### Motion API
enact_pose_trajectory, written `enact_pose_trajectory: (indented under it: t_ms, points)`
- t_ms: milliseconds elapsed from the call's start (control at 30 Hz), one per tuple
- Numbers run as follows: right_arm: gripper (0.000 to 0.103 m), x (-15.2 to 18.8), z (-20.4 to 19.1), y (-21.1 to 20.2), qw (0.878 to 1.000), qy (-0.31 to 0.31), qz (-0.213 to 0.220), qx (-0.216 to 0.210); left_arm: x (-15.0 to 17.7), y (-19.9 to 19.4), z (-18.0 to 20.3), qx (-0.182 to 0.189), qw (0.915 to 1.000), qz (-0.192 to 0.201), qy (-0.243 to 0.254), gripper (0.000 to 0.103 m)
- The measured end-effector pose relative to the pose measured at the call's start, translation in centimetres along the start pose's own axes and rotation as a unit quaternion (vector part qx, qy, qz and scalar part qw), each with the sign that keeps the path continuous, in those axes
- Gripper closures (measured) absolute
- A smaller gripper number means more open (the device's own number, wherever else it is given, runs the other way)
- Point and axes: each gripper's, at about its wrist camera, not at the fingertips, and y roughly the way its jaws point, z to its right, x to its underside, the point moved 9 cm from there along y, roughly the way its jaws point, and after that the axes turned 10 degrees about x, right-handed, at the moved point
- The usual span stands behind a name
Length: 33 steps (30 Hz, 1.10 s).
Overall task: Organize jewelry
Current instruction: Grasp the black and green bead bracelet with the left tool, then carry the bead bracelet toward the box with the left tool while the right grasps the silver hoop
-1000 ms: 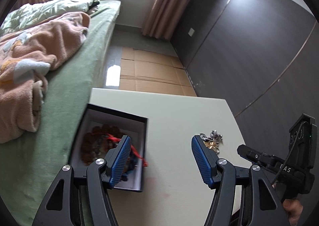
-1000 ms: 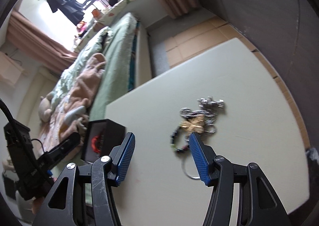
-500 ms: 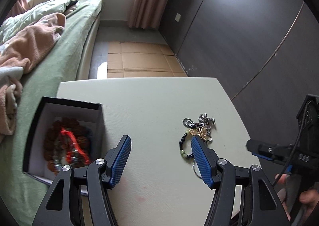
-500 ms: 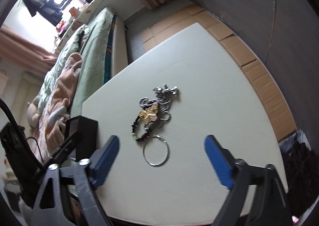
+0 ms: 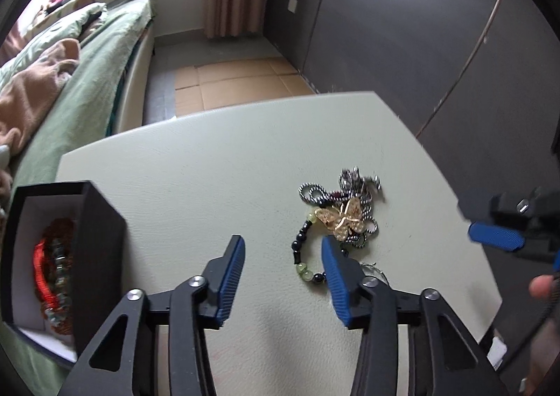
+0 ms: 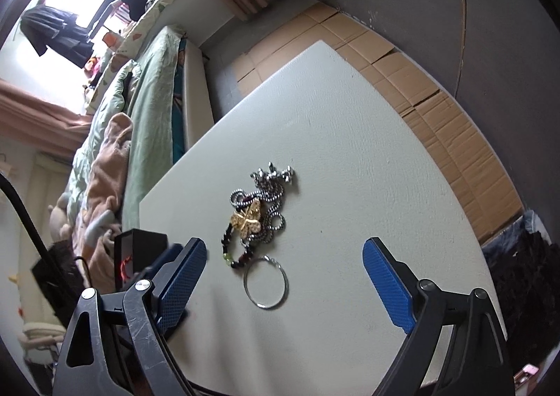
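Pale table [image 5: 217, 165] beside a bed [image 5: 91, 56] with green cover and pink blanket [image 5: 31, 95]; brown cardboard [image 5: 238, 77] on the floor past the table's far edge, dark wall panels to the right.

Small heap of jewelry [image 5: 341, 210] near the middle of the table, right of centre in the left wrist view: silver chain [image 5: 316, 195] looped and tangled, gold butterfly piece [image 5: 341, 219] lying on top of it, dark and green bead bracelet [image 5: 303, 256] curling out at the near left side. In the right wrist view, same heap [image 6: 260, 214] with a thin metal ring [image 6: 266, 285] lying flat at its near end, touching the beads [image 6: 232, 256].

Black box [image 5: 70, 256], open on top, white inside, at the table's near left edge, well apart from the heap; red cord and brown beads [image 5: 52, 266] already inside it.

Left gripper [image 5: 281, 252] low over the table, pointing steeply down; jaws just been narrowing, part open, gripping nothing. Right blue pad [image 5: 336, 277] just over the near part of the bracelet, bare tabletop between the pads; contact with the beads impossible to tell.

Right gripper [image 6: 285, 256] spread wide, having just opened further, holding nothing; ring and near end of the heap lying between its pads, both pads clear of them. From the left wrist view, one of its blue pads [image 5: 497, 237] at the far right, with a fingertip [image 5: 540, 285] just below.
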Motion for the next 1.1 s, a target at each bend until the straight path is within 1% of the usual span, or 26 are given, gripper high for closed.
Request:
enact_pose_trajectory:
  t_ms: [33, 133, 167, 233, 400, 467, 500, 533, 633, 700, 933, 1100]
  points:
    - [0.012, -0.2, 0.0, 0.0, 1.000, 0.001, 0.002, 0.000, 0.1, 0.4, 0.0, -0.002, 1.0000, -0.005, 0.002, 0.063]
    - [0.012, -0.6, 0.0, -0.1, 1.000, 0.007, 0.006, -0.001, 0.3, 1.4, 0.1, -0.006, 0.9998, -0.014, 0.010, 0.064]
    - [0.012, -0.7, 0.1, 0.0, 1.000, 0.009, 0.006, -0.002, 0.4, 1.6, 0.1, -0.008, 0.9998, -0.016, 0.013, 0.066]
    - [0.012, -0.9, 0.2, 0.1, 1.000, 0.012, 0.003, -0.004, 0.5, 2.1, 0.2, -0.010, 0.9996, -0.021, 0.017, 0.073]
    - [0.012, -1.1, 0.1, 0.4, 1.000, 0.018, -0.003, -0.010, 0.6, 2.4, 0.7, -0.029, 0.9984, -0.023, 0.044, 0.073]
    - [0.012, -1.0, -0.1, 0.5, 1.000, 0.017, -0.005, -0.012, 0.7, 2.6, 1.0, -0.035, 0.9977, -0.022, 0.054, 0.076]
    - [0.012, -1.0, -0.3, 0.6, 1.000, 0.015, -0.005, -0.013, 0.7, 2.6, 1.0, -0.042, 0.9973, -0.018, 0.058, 0.089]
    - [0.012, -0.9, -0.4, 0.6, 1.000, 0.013, -0.005, -0.013, 0.5, 2.6, 0.7, -0.046, 0.9973, -0.016, 0.056, 0.095]
    - [0.012, -0.8, -0.8, 0.7, 1.000, 0.006, -0.003, -0.013, 0.3, 2.3, -0.1, -0.023, 0.9995, -0.009, 0.020, 0.095]
    - [0.012, -0.6, -0.8, 0.9, 1.000, 0.002, -0.004, -0.011, 0.0, 1.4, -0.5, -0.011, 0.9999, 0.000, 0.006, 0.095]
    - [0.012, -0.5, -0.9, 1.3, 1.000, 0.000, -0.007, -0.006, -1.4, -2.4, 0.1, 0.033, 0.9983, 0.046, -0.011, 0.095]
    - [0.012, -0.3, -1.3, 1.5, 1.000, -0.009, -0.005, -0.007, -2.3, -4.4, 0.3, 0.049, 0.9962, 0.070, -0.017, 0.095]
